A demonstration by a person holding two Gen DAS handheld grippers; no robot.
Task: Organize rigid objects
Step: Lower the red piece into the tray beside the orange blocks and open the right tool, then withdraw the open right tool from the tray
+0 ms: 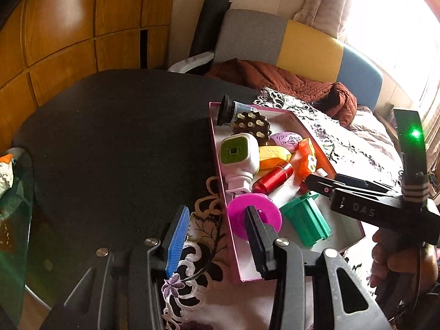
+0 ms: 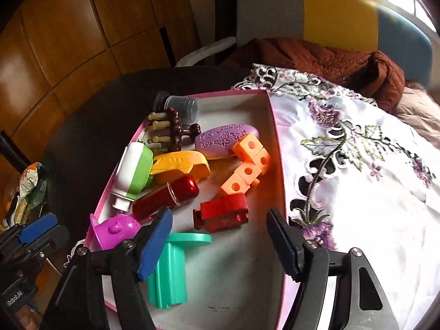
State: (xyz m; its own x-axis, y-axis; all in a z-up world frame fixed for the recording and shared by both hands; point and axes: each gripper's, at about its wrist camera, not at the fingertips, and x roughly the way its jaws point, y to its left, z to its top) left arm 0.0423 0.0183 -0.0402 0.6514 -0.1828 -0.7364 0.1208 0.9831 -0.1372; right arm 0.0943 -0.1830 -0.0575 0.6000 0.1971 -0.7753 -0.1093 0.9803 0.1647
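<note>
My right tongs (image 2: pixel 217 243) hang wide apart and empty over the near end of the pink box (image 2: pixel 277 148), the red block (image 2: pixel 221 214) lying sideways just ahead, while my left tongs (image 1: pixel 217 233), apart too, straddle the box's left wall.

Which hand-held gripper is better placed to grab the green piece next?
Right. The right hand-held gripper hangs open over the box with the green piece near its fingertips; the left hand-held gripper sits outside the box wall.
</note>
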